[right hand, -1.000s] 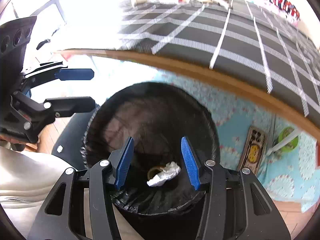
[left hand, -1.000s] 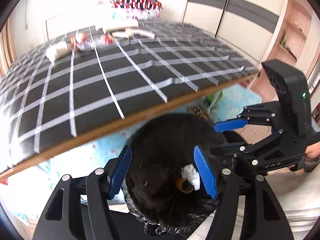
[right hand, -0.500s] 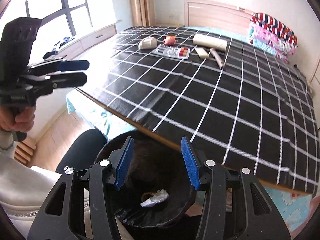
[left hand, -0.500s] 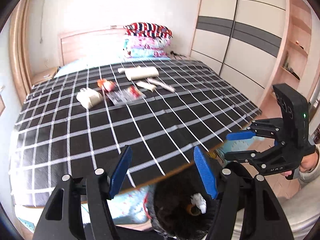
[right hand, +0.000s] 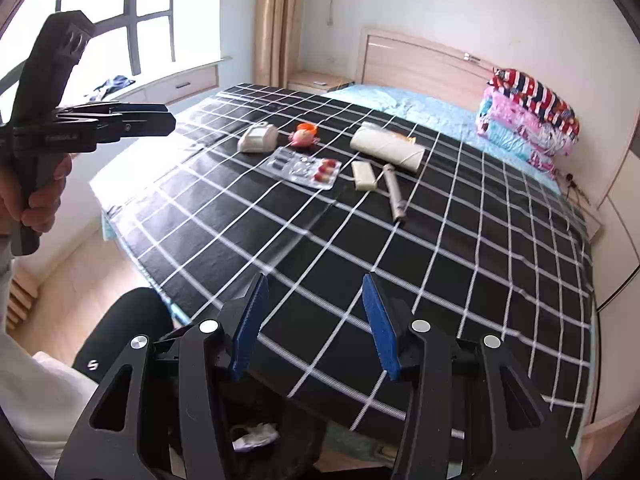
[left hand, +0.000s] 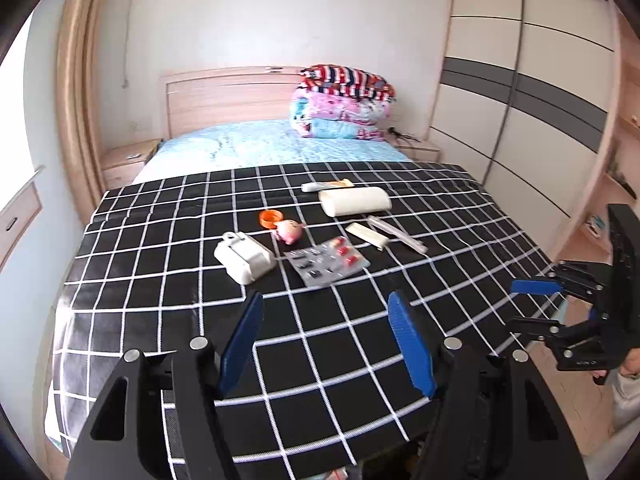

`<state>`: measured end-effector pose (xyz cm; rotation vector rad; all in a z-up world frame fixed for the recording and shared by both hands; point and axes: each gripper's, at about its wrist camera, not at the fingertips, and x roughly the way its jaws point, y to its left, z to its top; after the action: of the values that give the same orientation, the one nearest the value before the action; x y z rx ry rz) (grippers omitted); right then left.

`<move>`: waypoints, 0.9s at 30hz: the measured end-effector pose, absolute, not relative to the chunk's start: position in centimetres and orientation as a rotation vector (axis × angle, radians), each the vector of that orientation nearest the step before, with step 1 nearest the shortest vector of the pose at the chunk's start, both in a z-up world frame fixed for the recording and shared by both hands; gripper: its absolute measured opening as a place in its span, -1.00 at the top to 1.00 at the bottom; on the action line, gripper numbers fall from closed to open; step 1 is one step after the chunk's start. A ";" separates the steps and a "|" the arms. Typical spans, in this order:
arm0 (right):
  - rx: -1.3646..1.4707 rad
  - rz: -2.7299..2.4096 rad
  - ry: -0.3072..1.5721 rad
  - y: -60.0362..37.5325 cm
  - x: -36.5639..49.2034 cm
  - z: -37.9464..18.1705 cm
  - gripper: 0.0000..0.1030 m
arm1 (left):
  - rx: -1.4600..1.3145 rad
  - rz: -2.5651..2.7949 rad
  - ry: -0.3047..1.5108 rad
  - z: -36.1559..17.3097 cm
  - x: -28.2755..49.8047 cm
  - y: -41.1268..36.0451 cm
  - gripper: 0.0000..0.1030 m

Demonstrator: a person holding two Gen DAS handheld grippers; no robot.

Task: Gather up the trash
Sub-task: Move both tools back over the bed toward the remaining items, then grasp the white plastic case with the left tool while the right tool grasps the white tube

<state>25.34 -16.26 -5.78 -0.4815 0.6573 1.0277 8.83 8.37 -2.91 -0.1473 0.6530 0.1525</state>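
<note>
Trash lies mid-bed on a black checked cover (left hand: 360, 344): a white box (left hand: 244, 258), an orange cap (left hand: 271, 217), a pink toy (left hand: 291, 231), a pill blister tray (left hand: 326, 261), a white roll (left hand: 354, 200), a tube (left hand: 326, 186), a flat cream piece (left hand: 366, 235) and a clear stick (left hand: 398, 232). They also show in the right wrist view, with the tray (right hand: 306, 168) and roll (right hand: 386, 147). My left gripper (left hand: 326, 342) is open and empty, near the bed's foot. My right gripper (right hand: 316, 320) is open and empty. A black bin with crumpled white paper (right hand: 254, 436) sits below it.
Folded bedding (left hand: 344, 102) is stacked at the headboard. A wardrobe (left hand: 528, 100) stands right of the bed, a window (right hand: 120, 20) and curtain to the left. The person's dark-clad leg (right hand: 120, 332) is beside the bin. Each gripper shows in the other's view (left hand: 536, 304) (right hand: 120, 124).
Both grippers have lifted from above the black bin and tilted up to face the bed. The bin has dropped to the bottom edge of view. Both stayed open and empty.
</note>
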 end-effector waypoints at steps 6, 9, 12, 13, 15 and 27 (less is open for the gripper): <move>-0.475 1.018 0.630 -14.6 27.4 -5.0 0.05 | -0.165 0.199 0.667 -3.1 11.8 9.8 -0.21; -0.471 1.013 0.628 -13.7 28.4 -5.1 0.05 | -0.170 0.225 0.677 -3.4 13.2 10.5 -0.21; -0.471 0.997 0.621 -13.0 29.2 -5.1 0.05 | -0.183 0.264 0.699 -4.1 14.4 11.4 -0.21; -0.464 0.993 0.622 -12.7 29.6 -5.1 0.05 | -0.190 0.275 0.703 -4.3 14.8 11.7 -0.21; -0.453 0.988 0.629 -12.2 30.4 -5.1 0.05 | -0.184 0.316 0.712 -4.7 15.6 12.2 -0.21; -0.433 0.967 0.680 -9.4 34.4 -6.6 0.05 | -0.274 0.416 0.791 -8.2 19.8 15.8 -0.21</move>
<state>34.40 -9.41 -6.64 -0.4328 0.6804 0.9675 19.78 15.79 -8.23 -0.2743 0.7911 0.4156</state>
